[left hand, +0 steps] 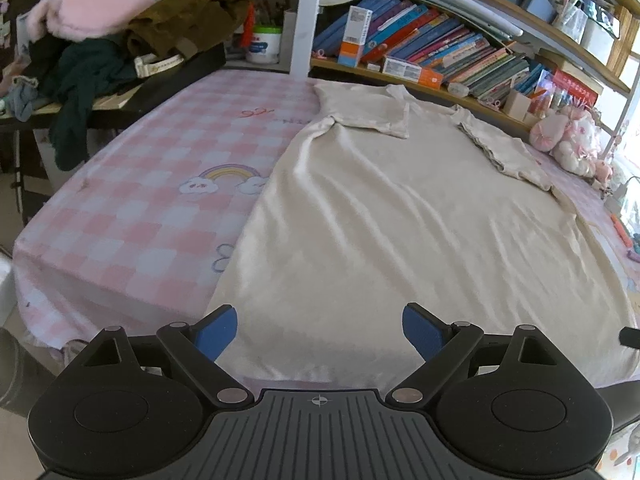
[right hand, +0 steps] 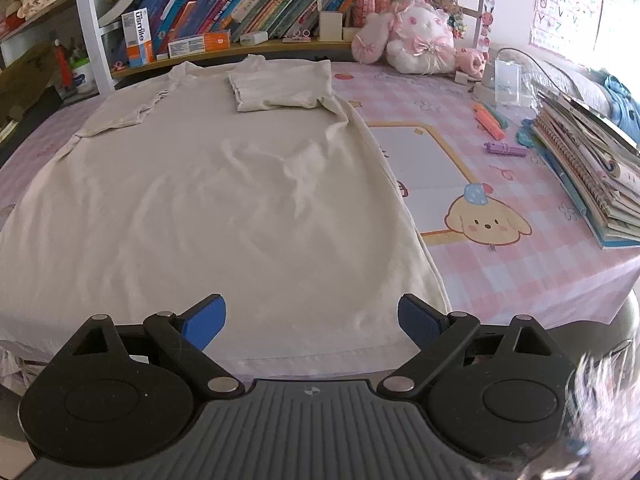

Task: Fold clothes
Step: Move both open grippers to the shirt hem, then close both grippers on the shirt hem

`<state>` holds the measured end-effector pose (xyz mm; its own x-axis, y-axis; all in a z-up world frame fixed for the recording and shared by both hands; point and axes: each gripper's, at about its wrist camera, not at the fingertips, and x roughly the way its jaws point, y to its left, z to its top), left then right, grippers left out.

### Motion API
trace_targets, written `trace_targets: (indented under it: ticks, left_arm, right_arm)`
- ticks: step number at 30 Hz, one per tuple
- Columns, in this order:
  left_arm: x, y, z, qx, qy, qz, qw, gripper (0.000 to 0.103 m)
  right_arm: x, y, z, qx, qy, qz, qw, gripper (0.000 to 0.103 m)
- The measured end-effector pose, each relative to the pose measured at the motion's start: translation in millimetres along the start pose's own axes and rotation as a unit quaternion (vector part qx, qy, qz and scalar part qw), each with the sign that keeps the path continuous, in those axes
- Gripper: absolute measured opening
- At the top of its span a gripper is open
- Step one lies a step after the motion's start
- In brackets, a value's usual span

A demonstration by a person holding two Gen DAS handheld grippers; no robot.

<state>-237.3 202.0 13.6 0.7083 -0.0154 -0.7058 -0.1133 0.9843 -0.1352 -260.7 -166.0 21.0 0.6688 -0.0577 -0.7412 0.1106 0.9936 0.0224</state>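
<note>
1. The shirt (left hand: 400, 216) lies flat on the table (left hand: 132, 208), collar toward the shelf side, hem along the near edge. Both sleeves already sit folded inward over the chest.
2. The left gripper (left hand: 319, 330) hovers over the hem near the shirt's left corner, blue pads spread wide, nothing between them. The right gripper (right hand: 311, 322) hangs the same way over the hem by the right corner, jaws apart and empty.
3. The next step looks like taking the hem at both corners. I'd set each gripper right at its corner, not mid-hem, so the fold comes up square.
4. Pinch both layers of cloth together, but not the pink tablecloth (right hand: 500, 264) under it.
5. Lift both sides evenly and carry the hem toward the collar, keeping it taut so the middle wrinkles (right hand: 280, 168) smooth out instead of getting trapped.
6. Mind the books (right hand: 592, 184) at the right edge.
</note>
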Motion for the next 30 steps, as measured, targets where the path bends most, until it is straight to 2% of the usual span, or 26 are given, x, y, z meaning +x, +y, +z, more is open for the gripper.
trace_targets:
  ticks: [6,11,13,15,17,22,26,30]
  left_arm:
    - [0,19,-5,-0.004,0.003,0.014,0.9999,0.089]
    - [11,48,-2,-0.033,0.026,0.011,0.9991,0.072]
    - [18,57,1,-0.038,0.04,-0.006,0.9984,0.064]
    - [25,64,3,-0.036,0.057,-0.021,0.9975,0.059]
    - [31,69,4,-0.034,0.071,-0.034,0.9963,0.059]
    - [39,81,5,-0.055,0.084,-0.082,0.9915,0.059]
    - [48,92,3,-0.085,0.1,-0.125,0.9835,0.059]
    - [51,95,3,-0.088,0.106,-0.146,0.9796,0.059]
  right_arm:
    - [2,-6,1,0.007,0.013,0.014,1.0,0.093]
    - [4,-25,0,0.04,0.032,0.039,0.998,0.09]
    - [5,-35,-1,0.052,0.042,0.046,0.997,0.088]
    - [7,-44,-2,0.053,0.055,0.056,0.995,0.081]
    - [8,-52,-3,0.048,0.071,0.06,0.995,0.072]
    - [17,-83,-10,0.055,0.104,0.056,0.991,0.061]
    - [31,-111,-7,0.087,0.119,0.067,0.987,0.06]
    - [44,-124,1,0.092,0.134,0.086,0.983,0.06]
